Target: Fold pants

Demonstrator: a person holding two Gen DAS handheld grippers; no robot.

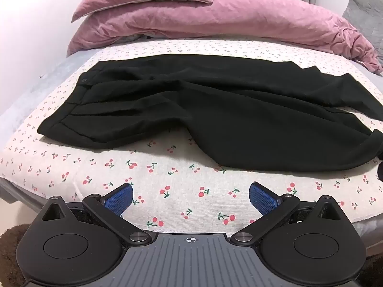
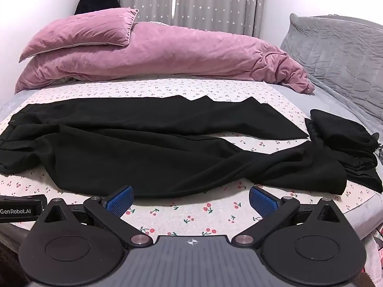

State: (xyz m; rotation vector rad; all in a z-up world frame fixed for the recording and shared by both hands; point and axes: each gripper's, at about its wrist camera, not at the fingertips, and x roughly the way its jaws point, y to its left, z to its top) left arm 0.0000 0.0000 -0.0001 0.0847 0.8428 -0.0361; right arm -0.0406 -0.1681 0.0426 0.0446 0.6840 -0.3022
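on the cherry-print bed [image 1: 167, 167] your black pants [image 1: 191, 110] lie spread lengthwise, legs apart, ready for a first fold. your left tool [image 1: 190, 197] and right tool [image 2: 190, 197] hover at the near edge, both spread wide, holding nothing.

The bed [image 2: 28, 105] carries a cherry-print sheet [image 2: 191, 211] with black pants [image 2: 143, 157] spread flat across it, waist to the left and legs running right. Just beside the leg ends lies a folded black garment [image 2: 344, 138]. Behind the pants a pink duvet [image 2: 191, 55] lies bunched, a pink pillow [image 2: 81, 31] on top, and a grey quilt [image 2: 340, 55] at the right
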